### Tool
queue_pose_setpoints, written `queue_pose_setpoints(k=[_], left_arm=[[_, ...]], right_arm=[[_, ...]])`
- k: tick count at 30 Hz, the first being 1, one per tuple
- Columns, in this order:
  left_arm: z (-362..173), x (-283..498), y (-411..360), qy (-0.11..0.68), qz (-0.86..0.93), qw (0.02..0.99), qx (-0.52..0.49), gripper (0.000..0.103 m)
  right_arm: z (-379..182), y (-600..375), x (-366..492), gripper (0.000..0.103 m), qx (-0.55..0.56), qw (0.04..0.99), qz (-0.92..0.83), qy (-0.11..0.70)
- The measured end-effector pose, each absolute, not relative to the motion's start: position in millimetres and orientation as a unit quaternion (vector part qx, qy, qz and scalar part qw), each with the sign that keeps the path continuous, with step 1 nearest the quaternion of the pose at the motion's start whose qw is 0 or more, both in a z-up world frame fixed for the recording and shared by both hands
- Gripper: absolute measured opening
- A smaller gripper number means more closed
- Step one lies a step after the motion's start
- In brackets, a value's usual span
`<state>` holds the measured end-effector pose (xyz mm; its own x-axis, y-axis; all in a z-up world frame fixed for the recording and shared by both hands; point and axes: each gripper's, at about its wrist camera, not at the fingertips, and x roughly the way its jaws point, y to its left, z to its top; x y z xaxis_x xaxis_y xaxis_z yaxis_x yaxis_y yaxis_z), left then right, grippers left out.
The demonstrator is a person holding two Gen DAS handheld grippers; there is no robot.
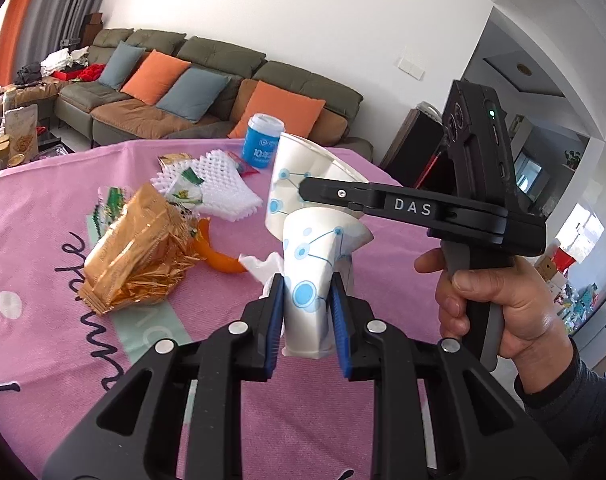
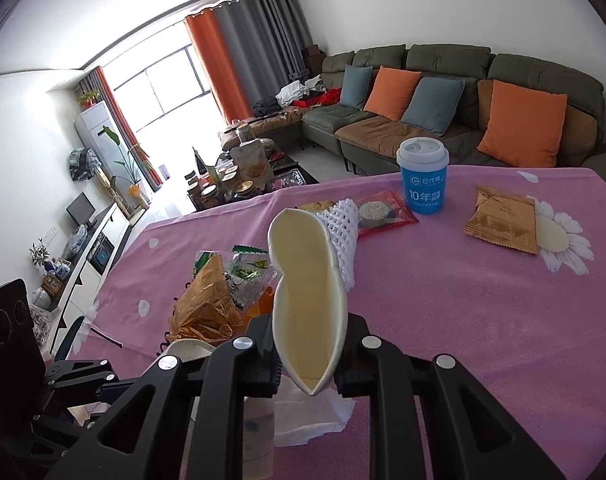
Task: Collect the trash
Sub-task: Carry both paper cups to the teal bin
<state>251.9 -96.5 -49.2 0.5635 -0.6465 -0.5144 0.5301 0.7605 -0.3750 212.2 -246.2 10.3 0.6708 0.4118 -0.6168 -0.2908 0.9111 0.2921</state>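
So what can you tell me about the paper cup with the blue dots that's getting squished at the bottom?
The paper cup is white, printed with light blue dots joined by thin lines. It looks like thin paper. The left tool pinches its body between blue pads, flattening it, so it is lifted above the pink tablecloth, base toward the camera. Its crushed rim meets a second matching cup, held by the right tool.

Tabletop under pink cloth, scattered with litter.
Blue lidded cup stands upright at the far edge. Right of it, well apart, a flat gold wrapper. Left of the cup, a red-edged snack packet touching white foam netting. Near left: crumpled gold foil bag, green-printed clear wrappers, orange scrap, white tissue.
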Motion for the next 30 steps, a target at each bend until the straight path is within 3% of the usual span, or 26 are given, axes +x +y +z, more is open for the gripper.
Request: queue_pose_setpoints(k=[30], left_arm=[[-60.1,215.6,-48.3,0.329,-0.303,0.89,-0.092,0.023]], right_arm=[[15.4,-243.5,190.7,0.017,0.075,0.913,0.194,0.351]])
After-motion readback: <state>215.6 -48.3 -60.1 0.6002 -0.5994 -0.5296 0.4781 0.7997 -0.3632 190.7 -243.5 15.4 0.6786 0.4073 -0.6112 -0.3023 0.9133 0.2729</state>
